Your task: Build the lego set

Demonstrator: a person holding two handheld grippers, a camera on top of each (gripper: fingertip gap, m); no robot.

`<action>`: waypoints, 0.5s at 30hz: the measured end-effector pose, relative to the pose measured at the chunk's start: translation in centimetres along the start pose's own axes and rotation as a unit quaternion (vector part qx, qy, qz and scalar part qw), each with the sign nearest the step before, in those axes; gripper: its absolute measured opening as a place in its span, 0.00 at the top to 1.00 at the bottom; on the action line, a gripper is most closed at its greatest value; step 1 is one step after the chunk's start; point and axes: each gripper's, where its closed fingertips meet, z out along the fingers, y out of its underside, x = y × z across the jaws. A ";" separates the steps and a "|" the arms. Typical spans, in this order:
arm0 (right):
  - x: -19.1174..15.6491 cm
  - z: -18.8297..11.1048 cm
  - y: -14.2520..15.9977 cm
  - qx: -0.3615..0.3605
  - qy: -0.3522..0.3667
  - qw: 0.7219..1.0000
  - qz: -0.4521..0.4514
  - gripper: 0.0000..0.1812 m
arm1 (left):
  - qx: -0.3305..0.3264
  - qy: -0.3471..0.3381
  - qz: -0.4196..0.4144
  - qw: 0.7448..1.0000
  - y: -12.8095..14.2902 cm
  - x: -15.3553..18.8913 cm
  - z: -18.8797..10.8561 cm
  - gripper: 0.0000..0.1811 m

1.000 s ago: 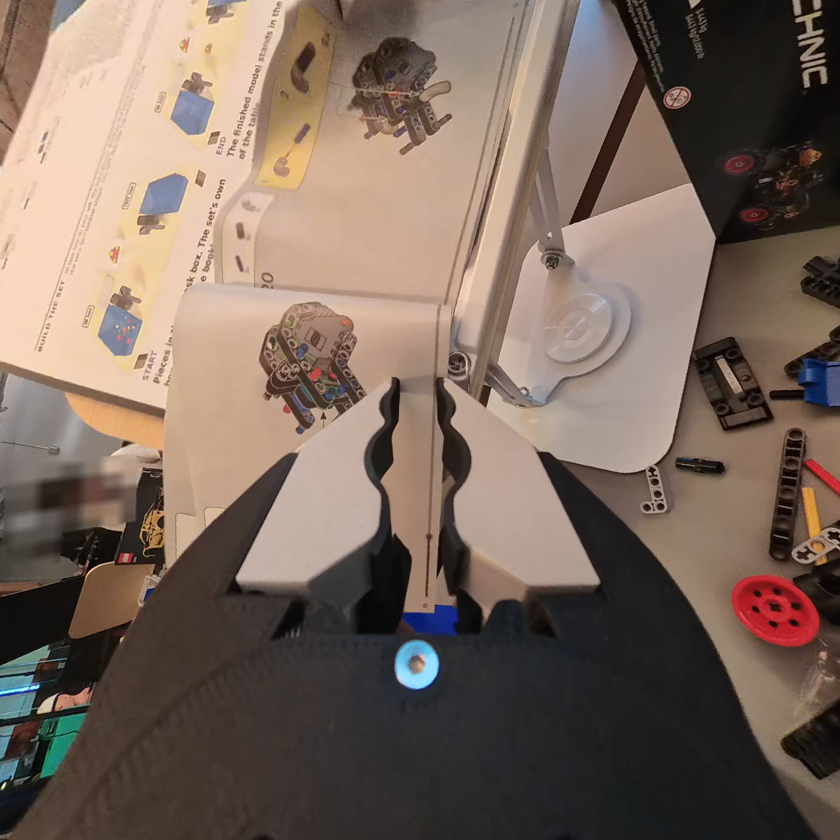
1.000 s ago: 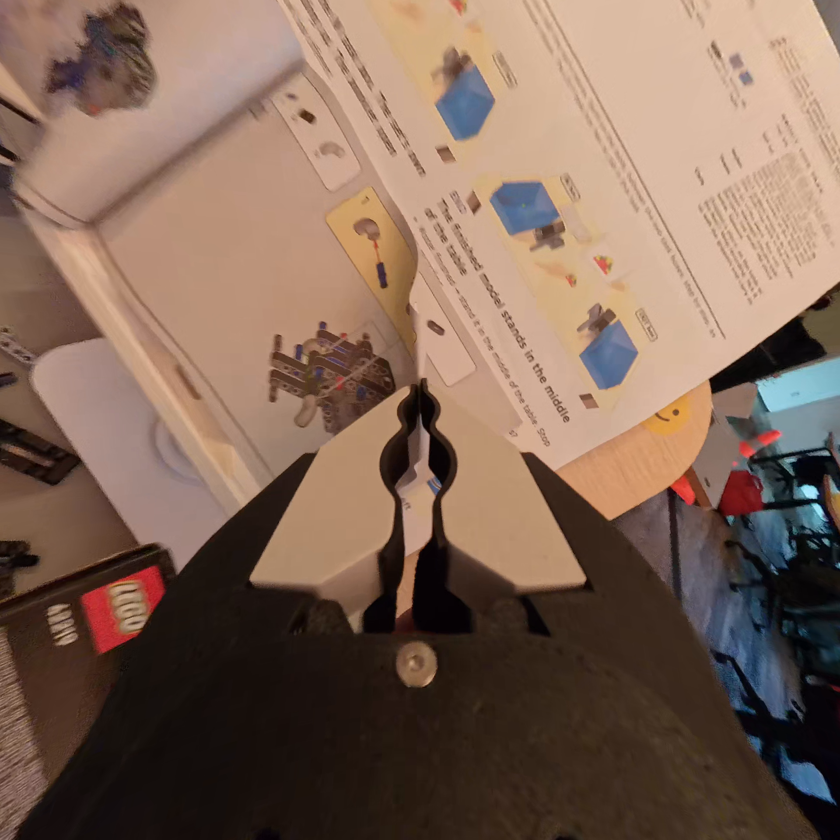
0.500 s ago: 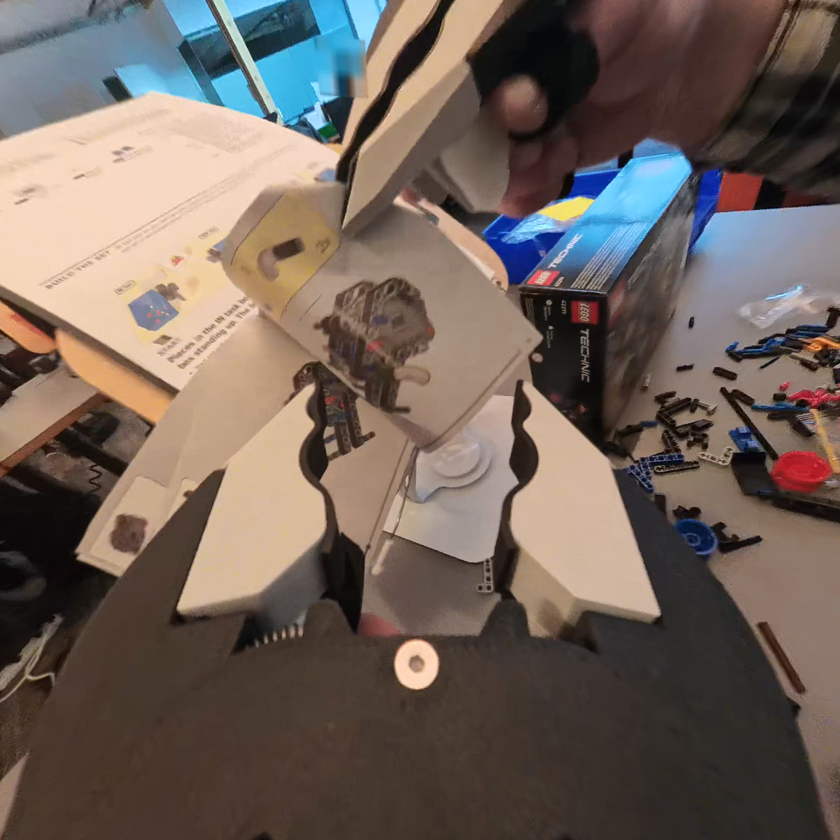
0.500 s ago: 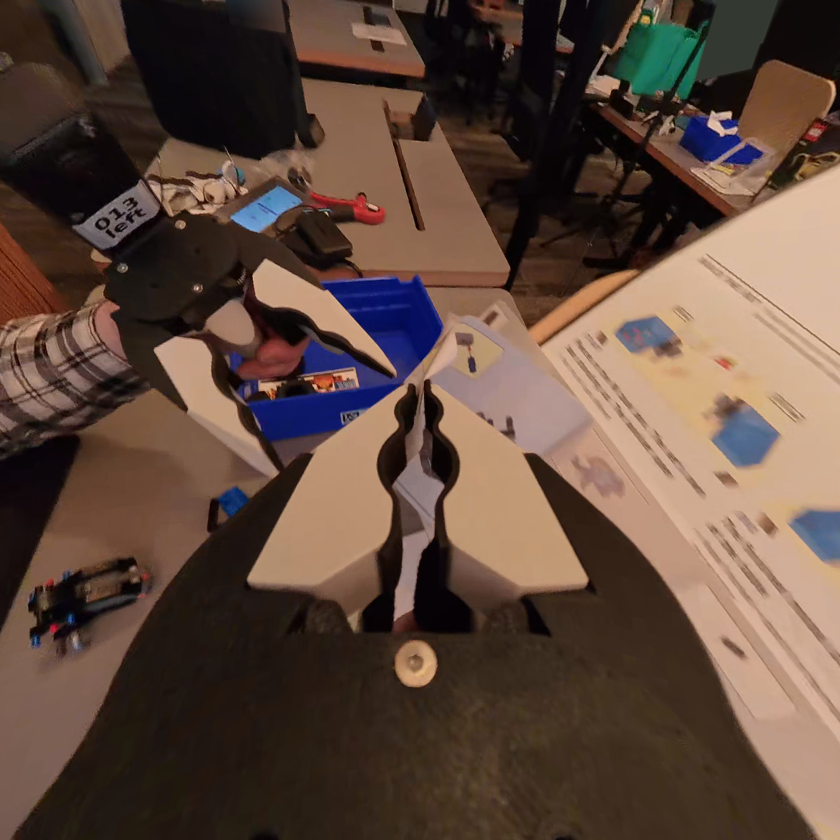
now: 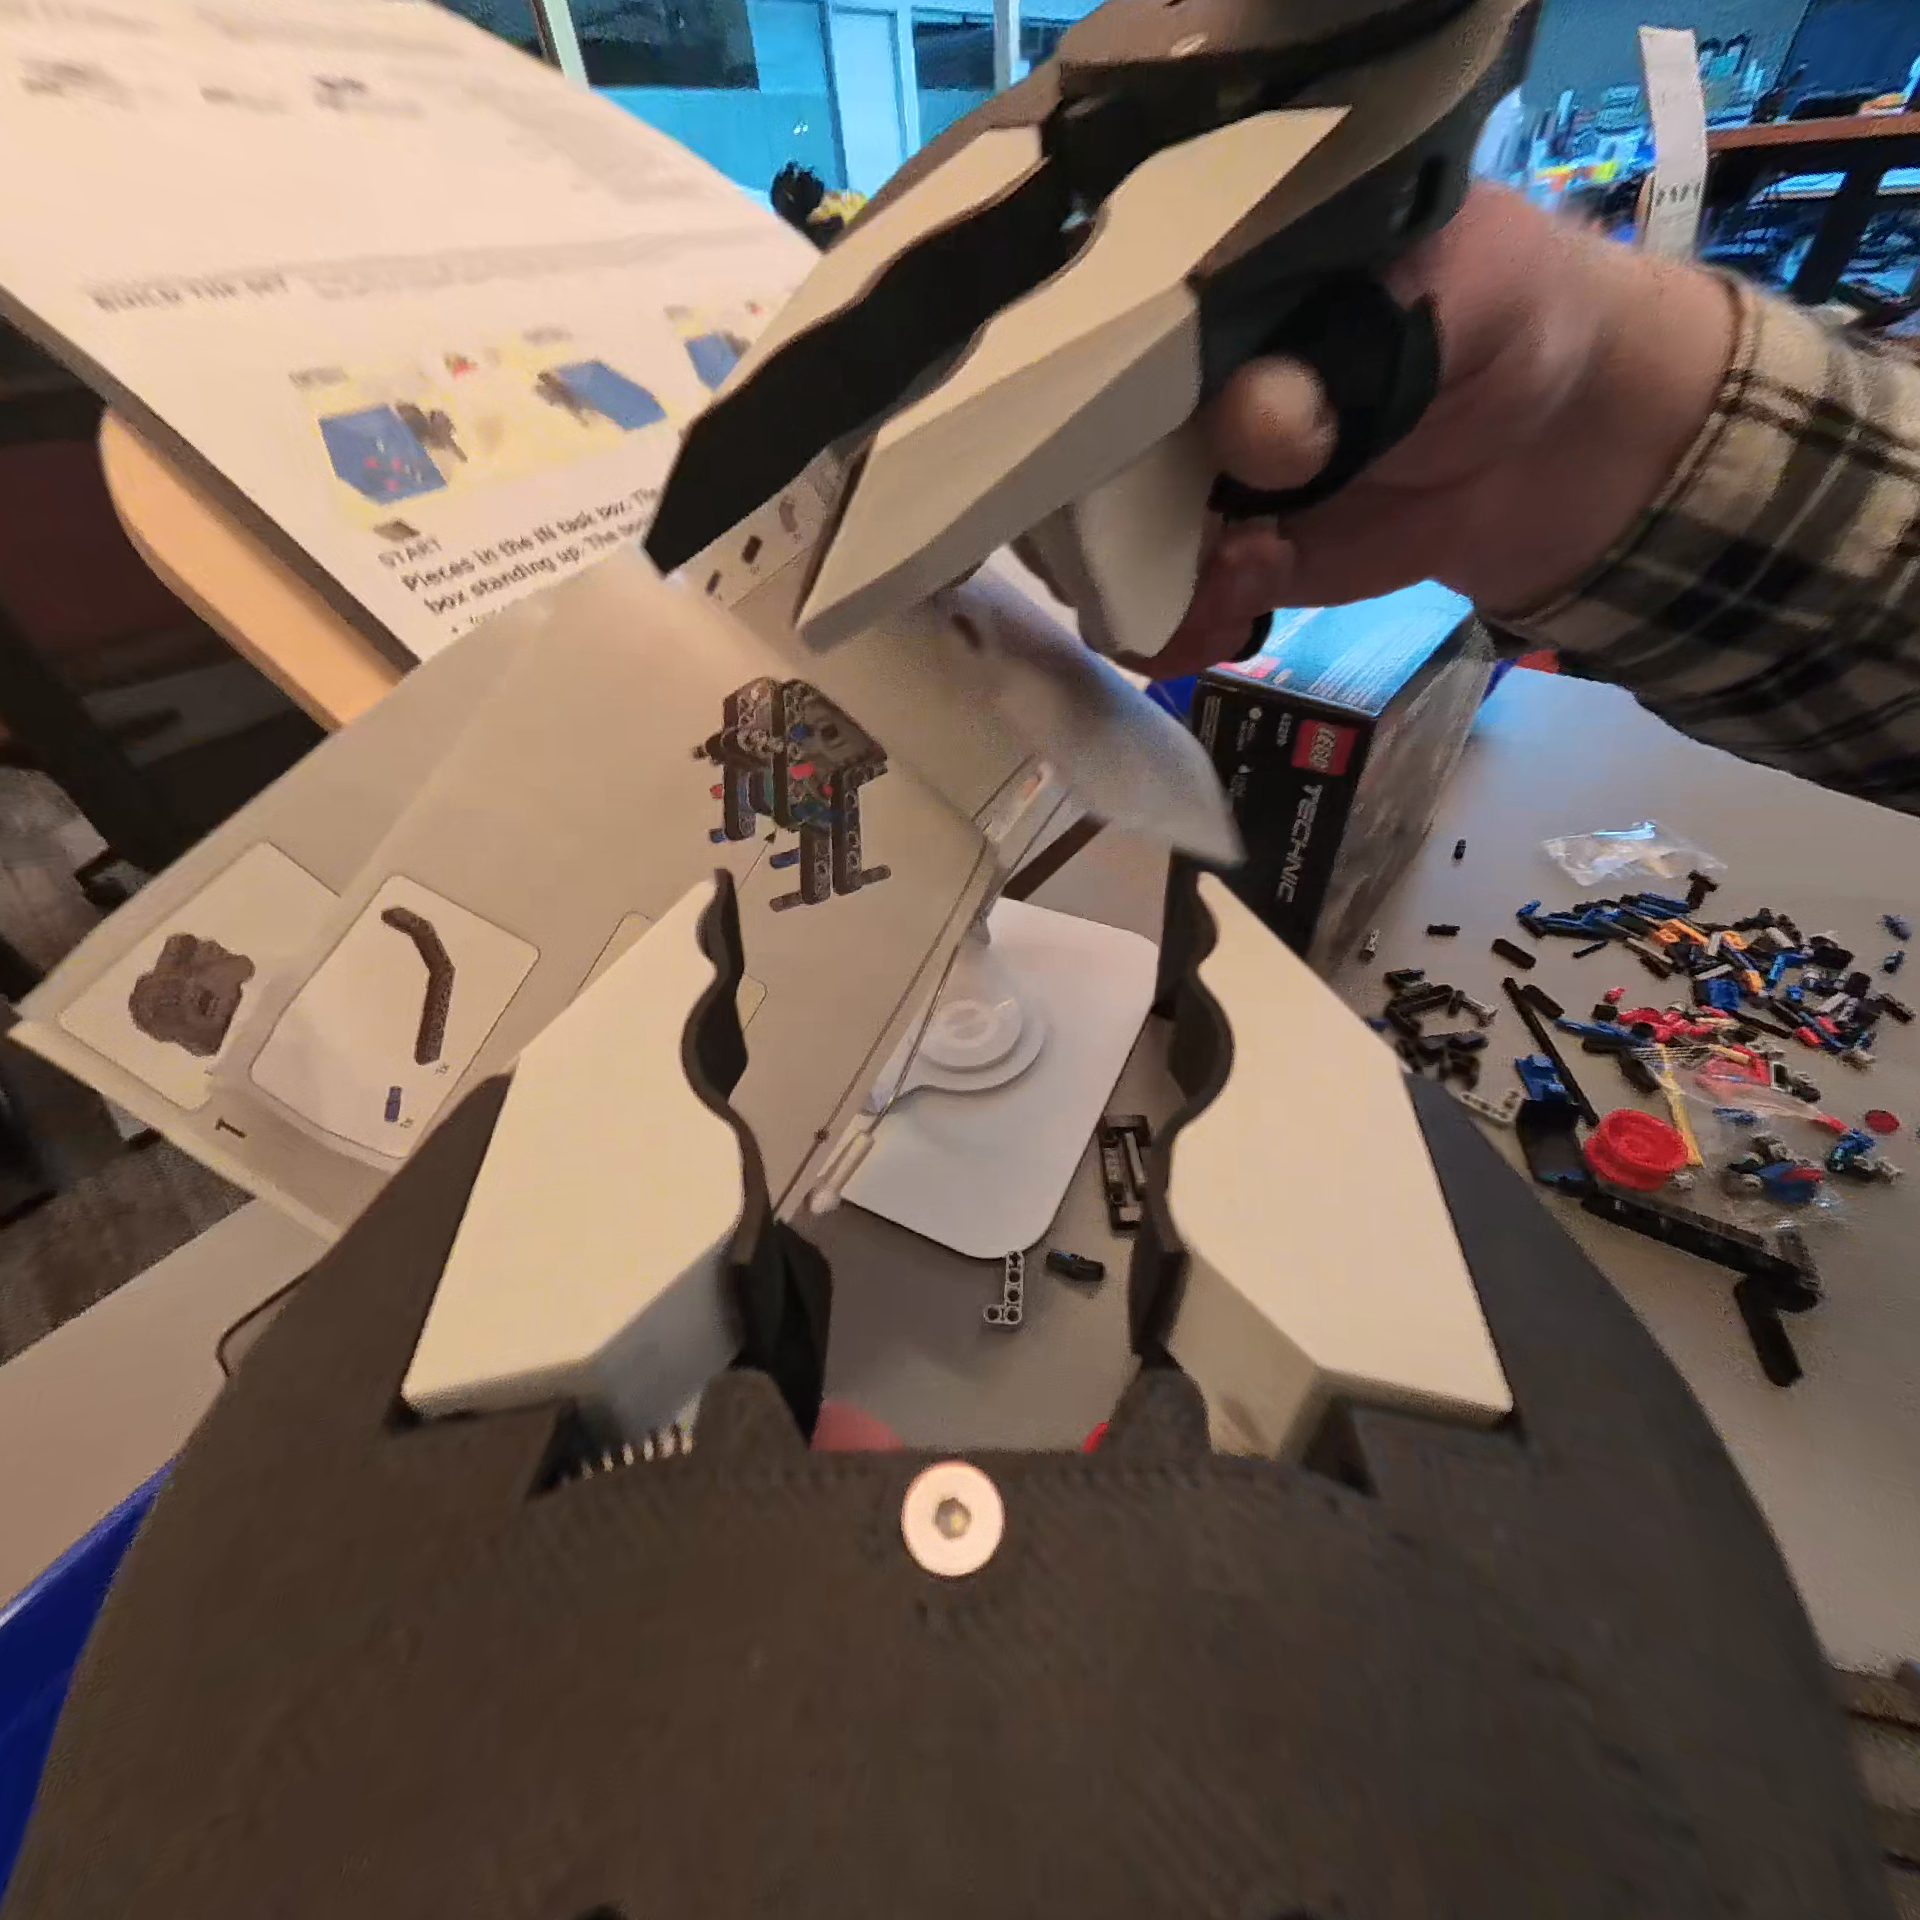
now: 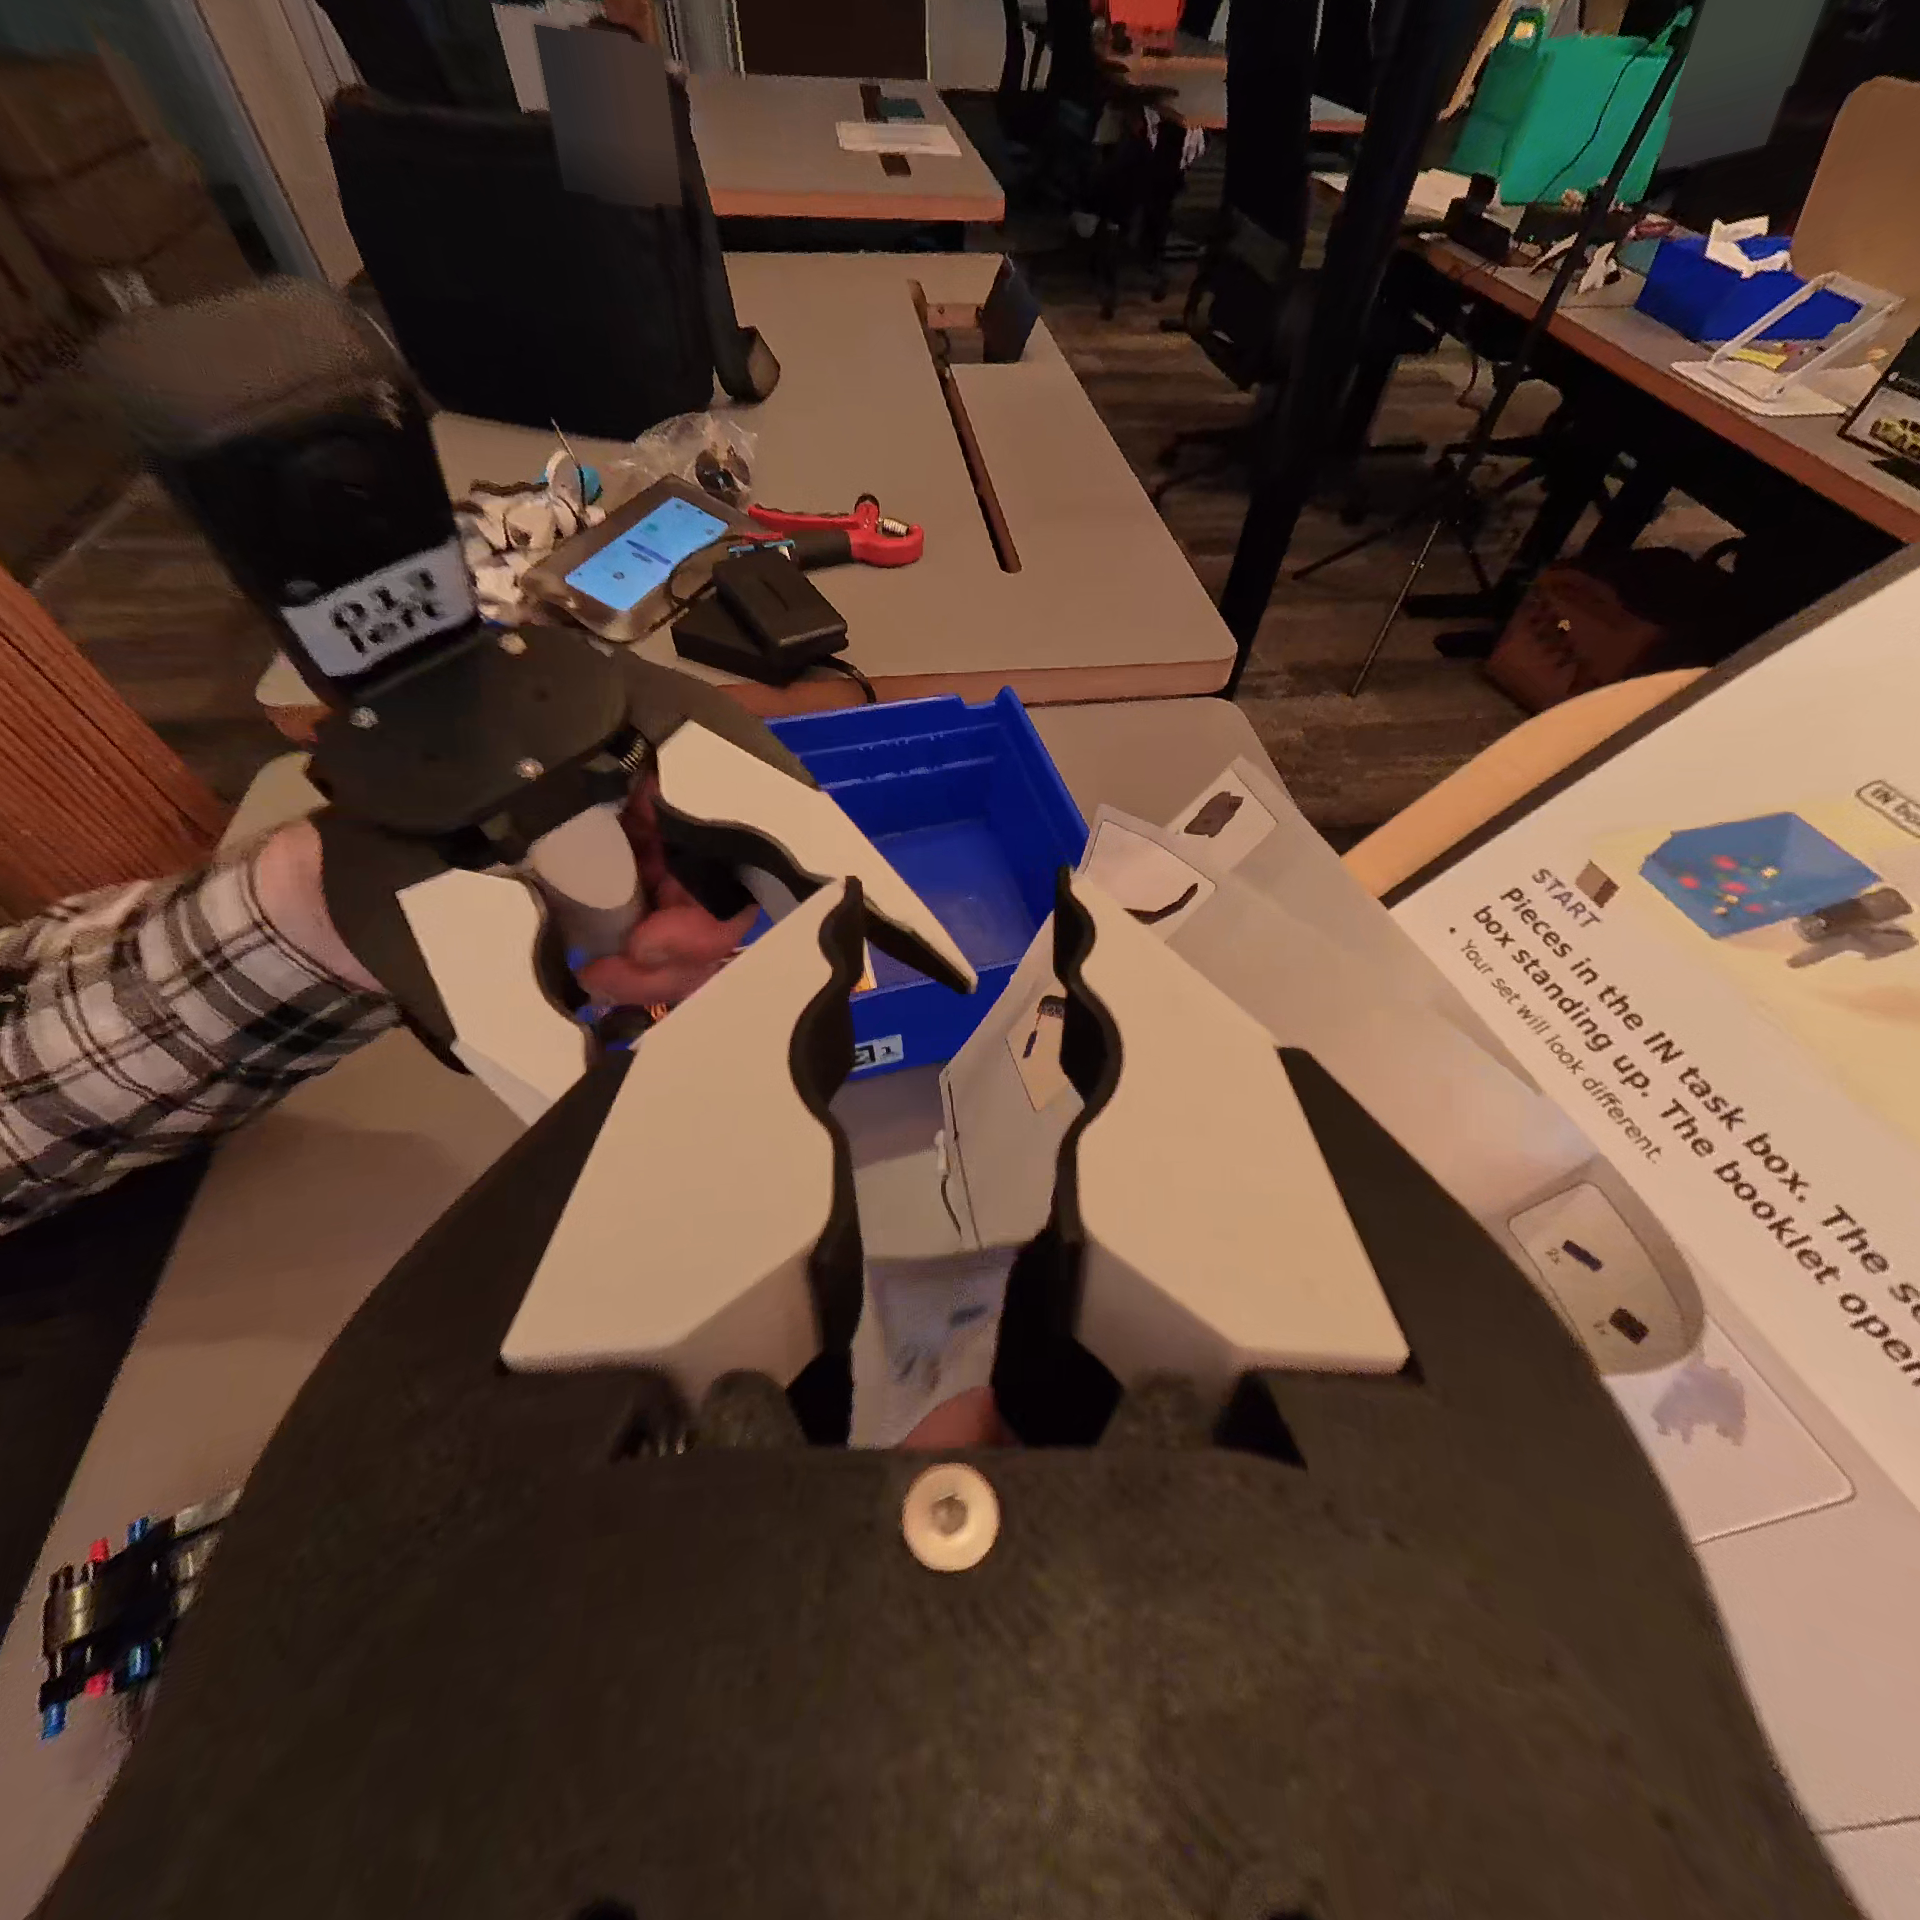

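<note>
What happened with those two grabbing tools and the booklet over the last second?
Both let go. A second ago each gripper was shut on a page of the instruction booklet. The left gripper opened first, and now the right gripper has spread its fingers too, leaving a page loose beside them. The booklet stayed on its stand; the loose Lego pieces were not touched.

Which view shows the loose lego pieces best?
The left wrist view: the loose lego pieces lie scattered on the grey table at right, red wheel included. The right wrist view shows only a small built piece at its lower left edge, not the pile.
</note>
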 end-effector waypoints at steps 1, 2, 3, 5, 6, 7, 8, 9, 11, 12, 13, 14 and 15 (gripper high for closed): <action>0.4 -0.4 0.1 0.012 -0.003 1.000 0.009 0.81 | 0.002 0.007 -0.006 1.000 0.2 0.0 0.4 0.56; 0.6 -0.8 0.0 0.029 -0.010 0.999 0.019 0.81 | 0.004 0.015 -0.016 1.000 0.4 0.2 1.0 0.57; 0.9 -1.1 -0.2 0.046 -0.016 0.998 0.028 0.83 | 0.001 0.018 -0.025 1.000 0.6 0.2 1.7 0.57; 1.3 -1.9 -0.4 0.078 -0.032 0.995 0.044 0.83 | 0.002 0.020 -0.025 0.999 0.8 0.4 3.0 0.58; 1.5 -2.3 -0.6 0.096 -0.042 0.993 0.055 0.83 | 0.001 0.028 -0.026 0.999 0.9 0.8 3.7 0.58; 1.8 -2.5 -0.8 0.112 -0.047 0.990 0.066 0.83 | -0.001 0.036 -0.026 0.999 0.9 1.3 4.4 0.58; 2.1 -2.7 -0.9 0.122 -0.051 0.989 0.071 0.83 | -0.003 0.041 -0.023 0.999 0.9 1.8 4.9 0.59; 2.2 -2.9 -0.9 0.128 -0.054 0.988 0.072 0.83 | -0.009 0.035 -0.017 0.999 1.0 2.1 5.4 0.59; 2.5 -2.9 -0.8 0.134 -0.057 0.986 0.079 0.83 | -0.007 0.009 -0.006 1.000 1.0 1.6 6.2 0.64; 2.6 -2.9 -0.8 0.137 -0.061 0.985 0.083 0.83 | 0.003 0.018 -0.016 1.000 0.7 1.9 6.5 0.67; 2.6 -2.9 -0.8 0.141 -0.064 0.984 0.086 0.83 | 0.006 0.027 -0.029 0.999 0.5 2.2 6.9 0.70; 2.5 -2.9 -0.8 0.143 -0.068 0.983 0.090 0.83 | 0.005 0.022 -0.036 0.999 0.4 2.0 7.3 0.73; 2.5 -2.9 -0.7 0.145 -0.070 0.983 0.092 0.83 | 0.004 0.014 -0.038 0.999 0.4 1.8 7.6 0.78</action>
